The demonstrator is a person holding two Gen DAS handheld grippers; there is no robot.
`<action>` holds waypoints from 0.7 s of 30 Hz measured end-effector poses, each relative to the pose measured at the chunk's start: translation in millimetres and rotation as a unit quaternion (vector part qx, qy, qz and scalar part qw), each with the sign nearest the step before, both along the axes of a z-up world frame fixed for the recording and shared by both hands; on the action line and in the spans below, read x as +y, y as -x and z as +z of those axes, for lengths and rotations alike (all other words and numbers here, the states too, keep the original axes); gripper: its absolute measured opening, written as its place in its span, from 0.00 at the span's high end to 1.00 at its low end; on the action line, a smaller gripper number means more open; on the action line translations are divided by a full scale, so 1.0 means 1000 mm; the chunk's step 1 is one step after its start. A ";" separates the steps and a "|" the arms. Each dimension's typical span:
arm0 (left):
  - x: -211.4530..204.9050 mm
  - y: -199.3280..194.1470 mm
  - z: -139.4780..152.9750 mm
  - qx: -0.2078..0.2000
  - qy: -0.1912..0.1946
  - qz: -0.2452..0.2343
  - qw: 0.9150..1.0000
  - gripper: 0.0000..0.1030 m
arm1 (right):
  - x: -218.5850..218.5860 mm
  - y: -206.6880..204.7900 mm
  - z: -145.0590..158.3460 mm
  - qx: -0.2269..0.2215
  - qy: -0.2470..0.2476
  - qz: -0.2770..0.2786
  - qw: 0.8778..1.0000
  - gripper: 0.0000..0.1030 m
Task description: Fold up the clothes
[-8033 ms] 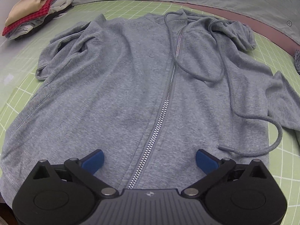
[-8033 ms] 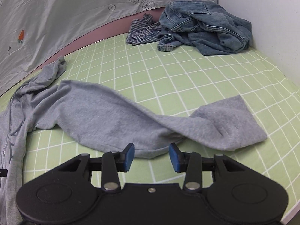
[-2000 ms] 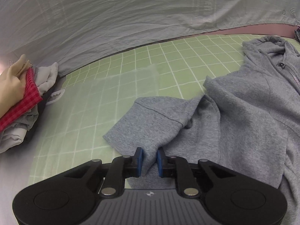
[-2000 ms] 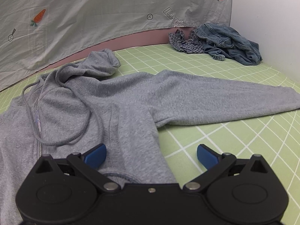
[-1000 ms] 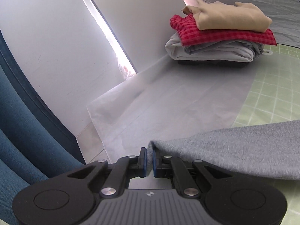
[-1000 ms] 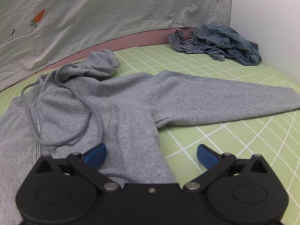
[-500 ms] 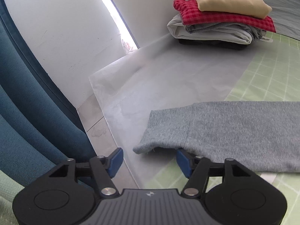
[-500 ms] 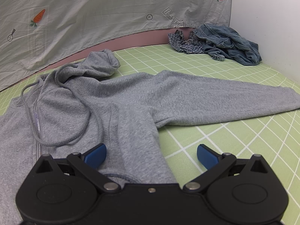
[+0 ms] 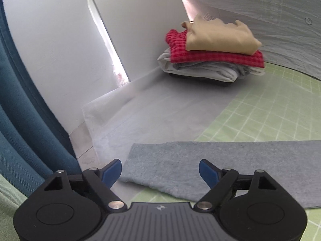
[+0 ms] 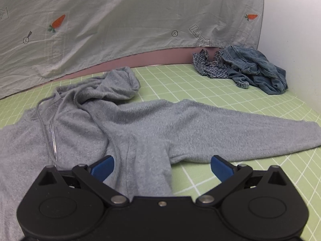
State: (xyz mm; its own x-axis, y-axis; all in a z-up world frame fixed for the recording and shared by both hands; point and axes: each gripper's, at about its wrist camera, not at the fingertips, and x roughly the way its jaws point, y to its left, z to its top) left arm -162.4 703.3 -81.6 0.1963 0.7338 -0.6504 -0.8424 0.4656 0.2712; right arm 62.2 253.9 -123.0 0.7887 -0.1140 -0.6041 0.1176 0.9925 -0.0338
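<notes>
A green checked mat (image 10: 220, 84) covers the work surface, with a pale printed sheet (image 10: 120, 20) hanging behind it (small carrots dot the fabric). The grey hoodie (image 10: 140, 128) lies spread flat across the mat, zipper side up, its hood (image 10: 118, 84) bunched toward the sheet and one arm stretched out toward the right edge of the right wrist view. In the left wrist view its other sleeve (image 9: 200, 164) lies flat, the cuff end resting on a translucent white sheet (image 9: 160, 108) that overlaps the mat's edge. A stack of folded clothes (image 9: 212, 54) sits farther back on that side, tan on top, then red check, then pale layers. A crumpled heap of denim and checked cloth (image 10: 246, 68) lies in the far right corner.

The left gripper (image 9: 160, 170) hangs just above the cuff; its jaws have just been opening and now stand wide apart, the sleeve below them and not pinched. The right gripper (image 10: 162, 166) hovers over the hoodie's side near the armpit, jaws spread wide, gripping nothing.
</notes>
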 end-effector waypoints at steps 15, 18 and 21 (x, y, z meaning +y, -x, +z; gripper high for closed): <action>-0.125 -0.245 -0.001 -0.081 0.128 -0.290 0.945 0.14 | -0.042 -0.142 0.004 0.030 -0.103 0.035 0.994 0.00; -0.149 -0.298 -0.011 -0.100 0.164 -0.309 0.932 0.14 | -0.048 -0.171 -0.003 0.043 -0.123 0.044 0.990 0.01; -0.170 -0.343 -0.024 -0.118 0.206 -0.323 0.916 0.14 | -0.050 -0.193 -0.010 0.056 -0.136 0.046 0.988 0.07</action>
